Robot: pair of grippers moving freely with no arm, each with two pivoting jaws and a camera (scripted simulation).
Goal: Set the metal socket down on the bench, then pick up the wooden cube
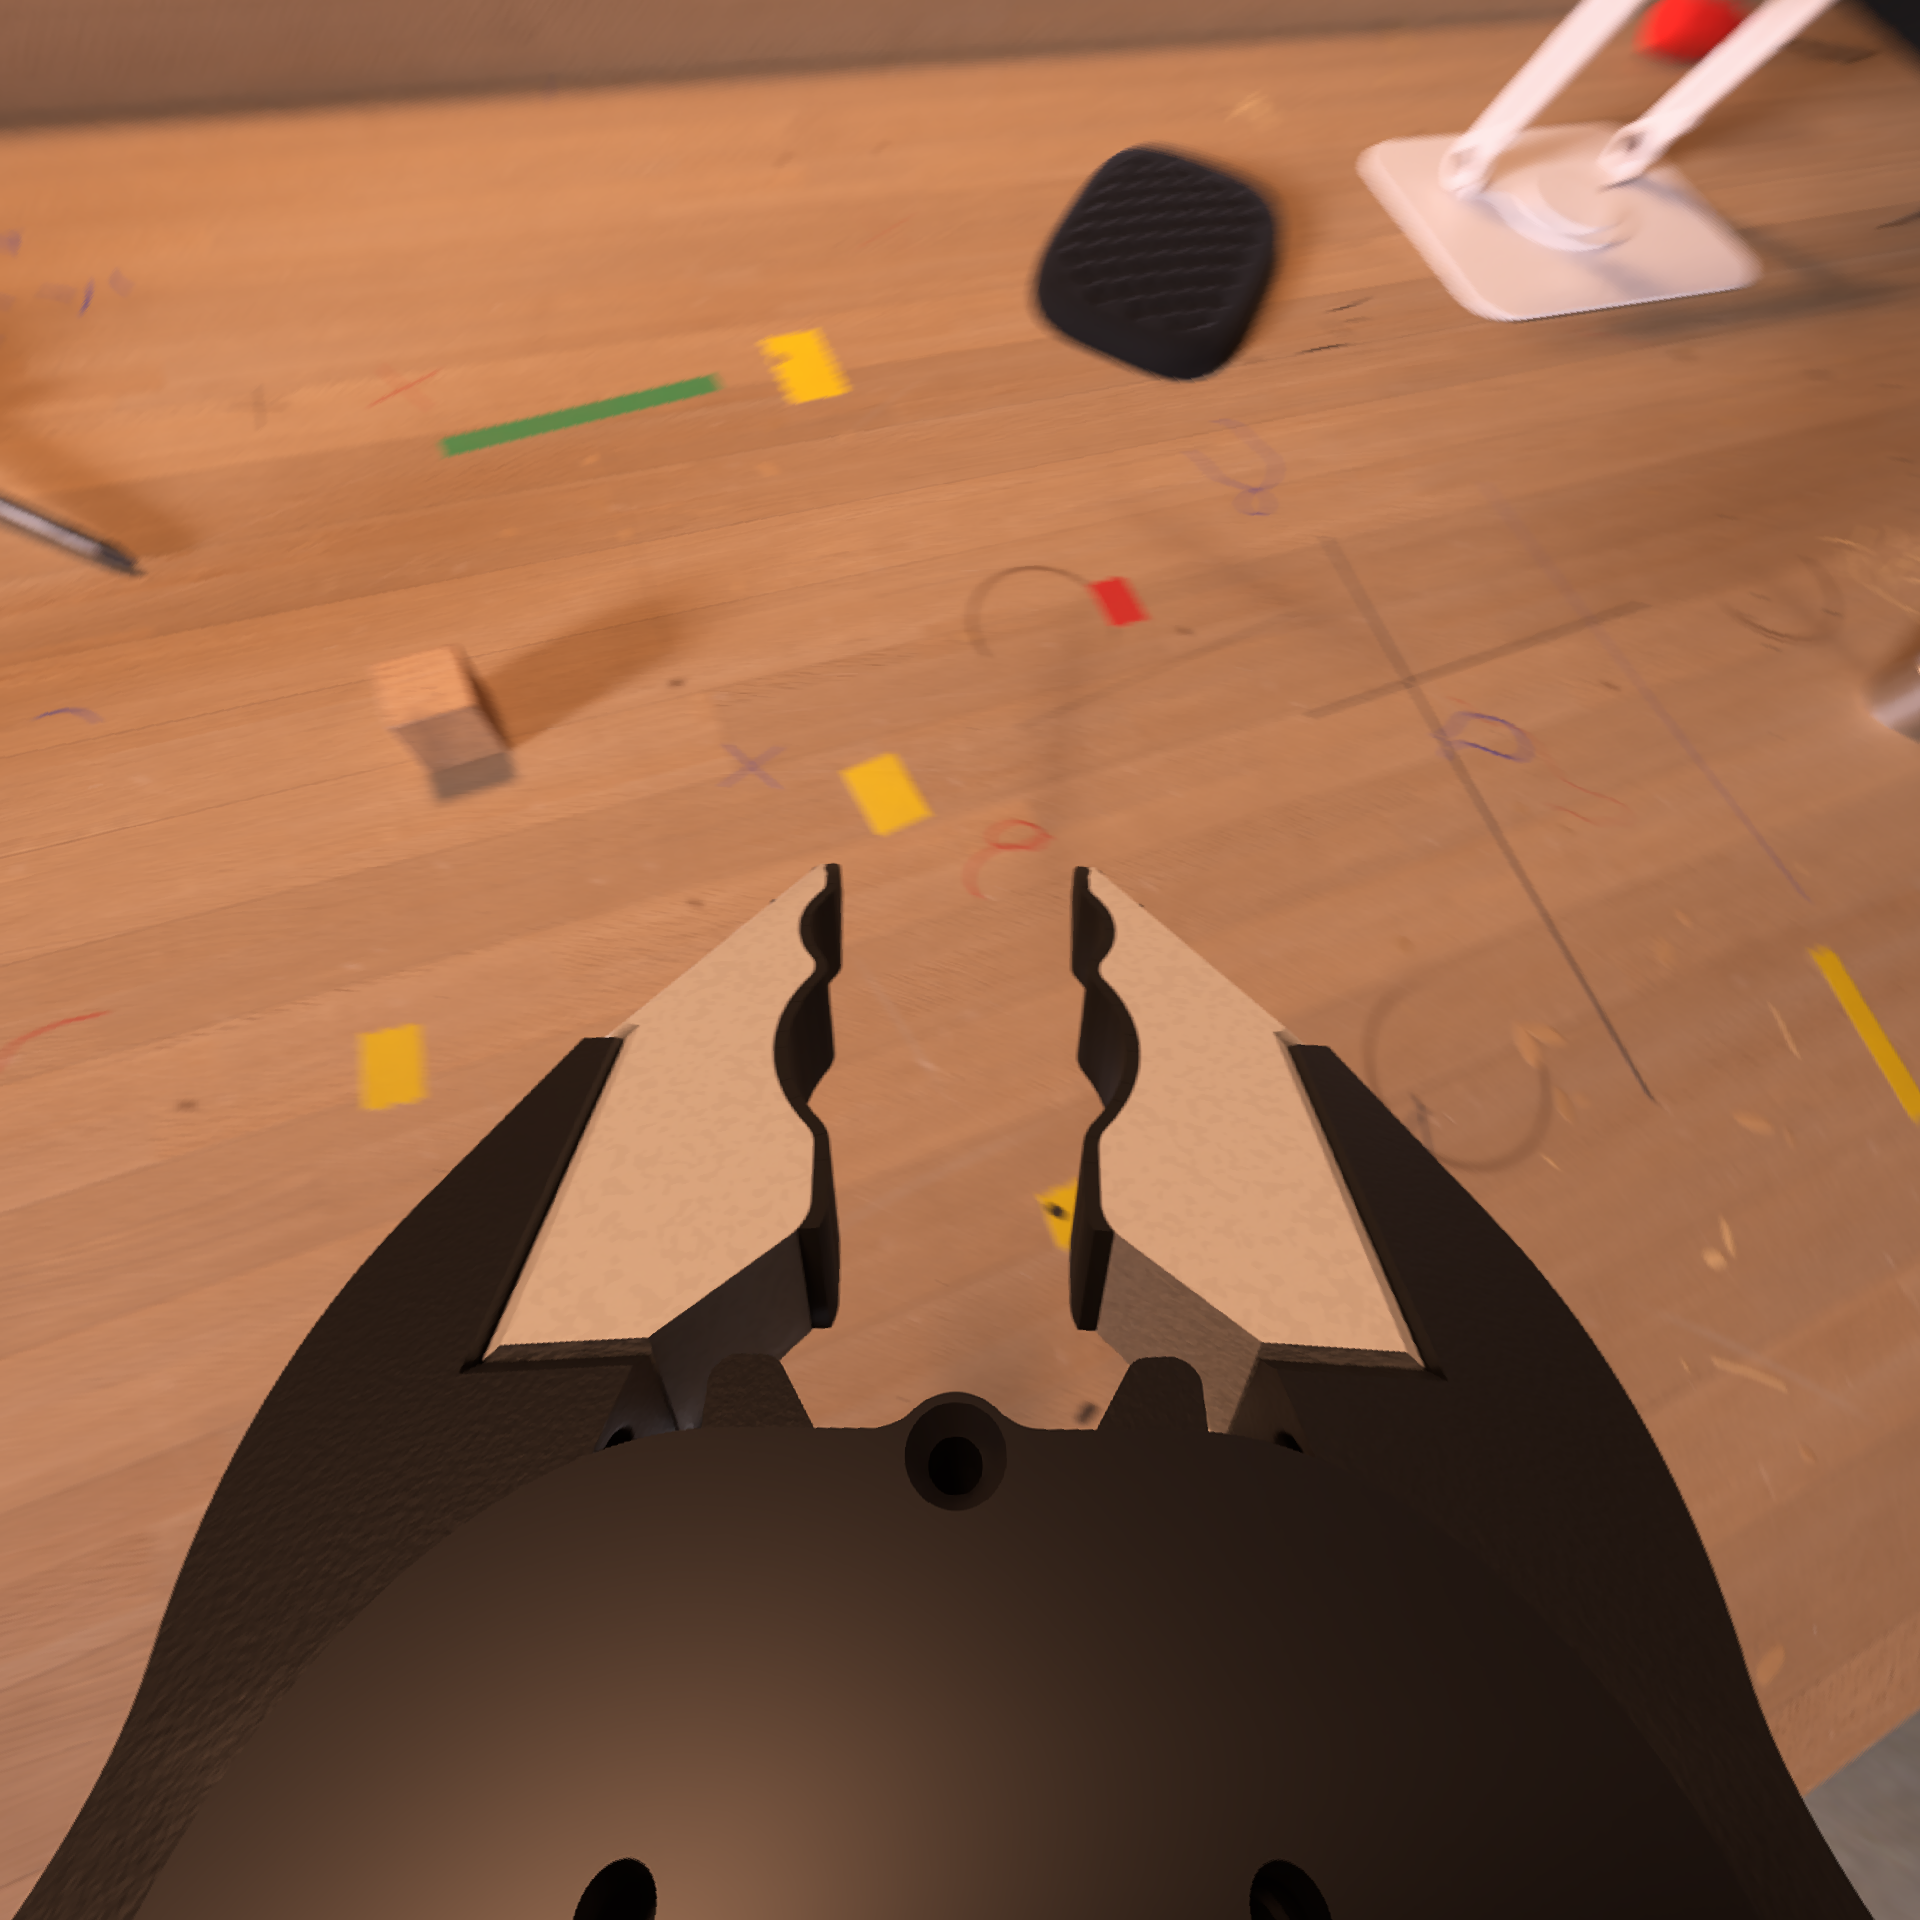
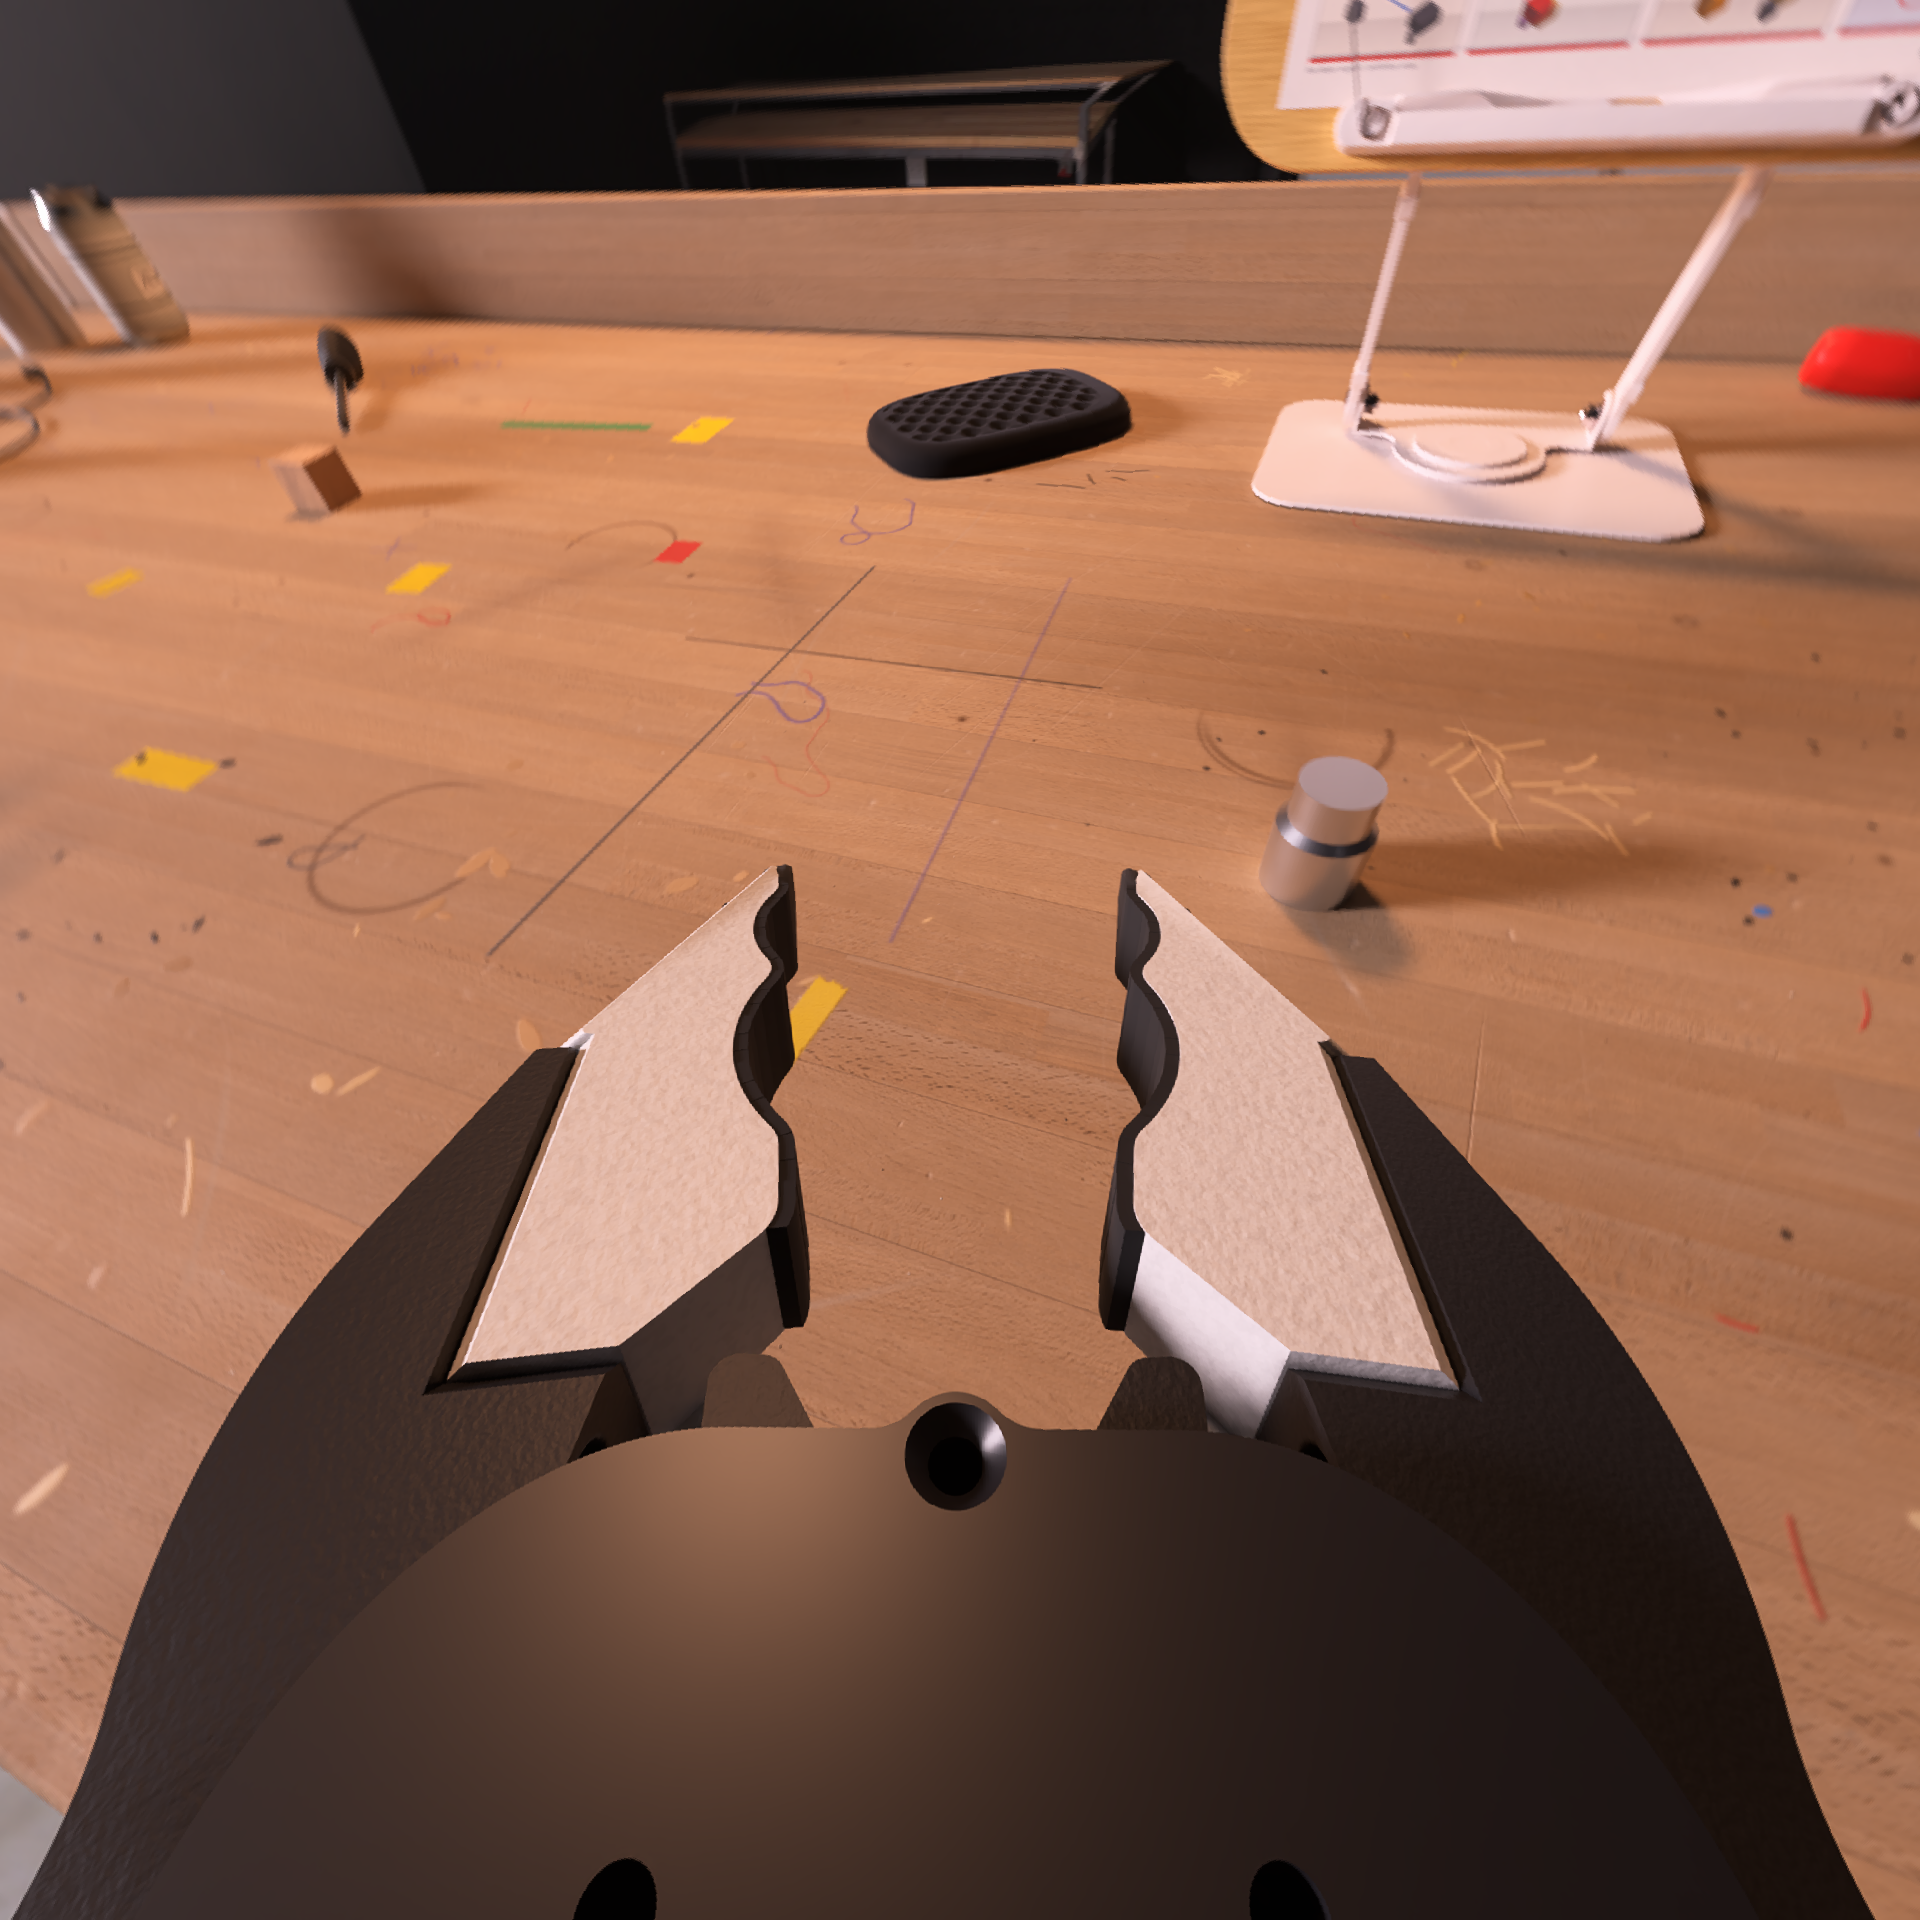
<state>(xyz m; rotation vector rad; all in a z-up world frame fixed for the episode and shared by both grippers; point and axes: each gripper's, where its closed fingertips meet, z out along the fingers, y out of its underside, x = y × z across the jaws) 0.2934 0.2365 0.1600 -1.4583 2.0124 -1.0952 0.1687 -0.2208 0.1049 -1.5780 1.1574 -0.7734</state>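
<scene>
Stage: since the metal socket (image 2: 1322, 831) stands upright on the surface (image 2: 1039, 1039), the cube is next.
Right claw (image 2: 956, 883): open, empty.
Left claw (image 1: 956, 883): spread, empty, wooden cube (image 1: 445, 717) ahead-left.

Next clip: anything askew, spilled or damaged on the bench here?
Only the metal socket: it leans on the bench rather than standing square. The wooden cube sits flat, and both the left gripper and right gripper are open and empty.
</scene>
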